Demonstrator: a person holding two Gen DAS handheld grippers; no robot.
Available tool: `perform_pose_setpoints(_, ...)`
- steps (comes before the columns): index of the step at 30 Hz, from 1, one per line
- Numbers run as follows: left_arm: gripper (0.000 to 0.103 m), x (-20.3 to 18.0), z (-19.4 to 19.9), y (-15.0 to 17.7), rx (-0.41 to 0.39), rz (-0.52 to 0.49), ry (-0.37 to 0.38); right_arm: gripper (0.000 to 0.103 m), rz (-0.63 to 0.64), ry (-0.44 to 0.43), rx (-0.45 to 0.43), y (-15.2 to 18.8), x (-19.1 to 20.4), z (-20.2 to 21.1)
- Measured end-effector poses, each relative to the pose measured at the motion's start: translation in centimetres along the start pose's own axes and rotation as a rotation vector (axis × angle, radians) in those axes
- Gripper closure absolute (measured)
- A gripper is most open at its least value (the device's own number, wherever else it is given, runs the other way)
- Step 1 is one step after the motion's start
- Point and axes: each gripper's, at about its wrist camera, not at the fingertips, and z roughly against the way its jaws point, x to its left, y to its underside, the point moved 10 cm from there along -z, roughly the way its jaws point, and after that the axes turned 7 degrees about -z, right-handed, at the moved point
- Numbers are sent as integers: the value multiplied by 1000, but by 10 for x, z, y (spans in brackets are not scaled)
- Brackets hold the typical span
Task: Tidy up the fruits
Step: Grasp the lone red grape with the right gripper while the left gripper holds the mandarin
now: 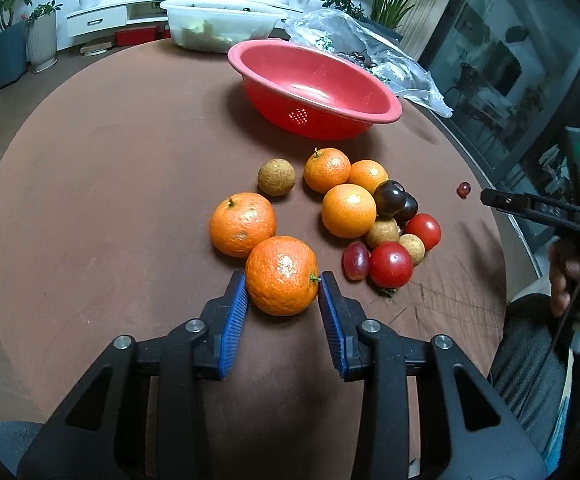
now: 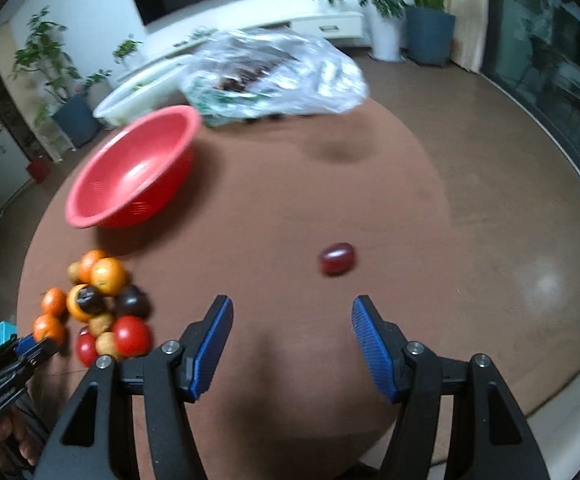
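Note:
My left gripper point(image 1: 283, 282) is shut on a mandarin point(image 1: 280, 268) at the near side of the round brown table point(image 1: 110, 200). Its blue pads press on the fruit's two sides. A second mandarin point(image 1: 242, 224) touches it from behind. To the right lies a heap of oranges point(image 1: 348, 210), dark plums point(image 1: 390, 198), longans point(image 1: 382, 233), tomatoes point(image 1: 391, 264) and a grape point(image 1: 356, 260). The red bowl point(image 1: 370, 84) stands beyond, nothing in it. My right gripper point(image 2: 292, 302) is open over bare table, a lone red grape point(image 2: 337, 258) just ahead of it.
A crumpled clear plastic bag point(image 2: 274, 76) and a white tub point(image 1: 218, 20) sit at the table's far side. One longan point(image 1: 276, 177) lies apart from the heap. The table's edge curves close on the right, by a glass wall. A person's hand point(image 1: 570, 276) holds the right gripper.

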Motion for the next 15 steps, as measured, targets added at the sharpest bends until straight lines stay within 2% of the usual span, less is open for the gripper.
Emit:
perform_pose_setpoints(2,69,-2,1,1,-4,-7,4,38,-8,19,30,-4,-7,-9)
perform_pose_setpoints(6,69,-4,3,5,-12,-20,5,47,45,57,66,-16,-6,-26)
perform_pose_setpoints(9,69,-3,5,5,-18,-22,8,52,71,99,72,-26,-8,-38)
perform_pose_setpoints(15,69,-4,6,4,-29,-32,4,63,77,121,89,-30,-14,-50)
